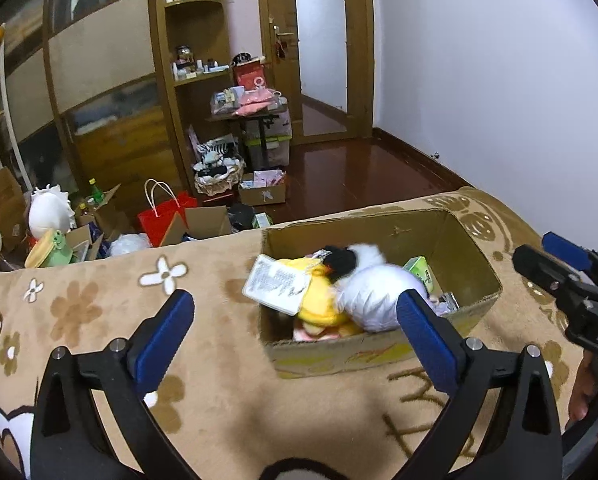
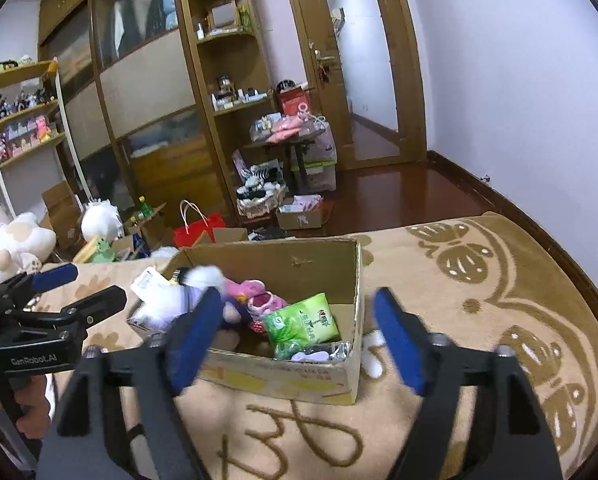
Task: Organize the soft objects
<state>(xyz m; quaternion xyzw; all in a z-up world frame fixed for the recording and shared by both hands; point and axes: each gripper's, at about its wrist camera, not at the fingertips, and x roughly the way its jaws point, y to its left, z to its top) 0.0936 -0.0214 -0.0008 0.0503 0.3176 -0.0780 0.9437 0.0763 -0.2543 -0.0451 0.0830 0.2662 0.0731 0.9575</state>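
My left gripper (image 1: 295, 332) and right gripper (image 2: 299, 332) both gape wide, holding nothing, near the cardboard box (image 2: 299, 378) on the blanket (image 1: 219, 360). Its plush toys (image 1: 363, 292) seem packed; more plush toys (image 2: 15, 244) lie far left.

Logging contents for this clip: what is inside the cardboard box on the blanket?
The cardboard box holds a white plush, a yellow plush with a paper tag, a pink plush and a green tissue pack. Anything underneath them is covered.
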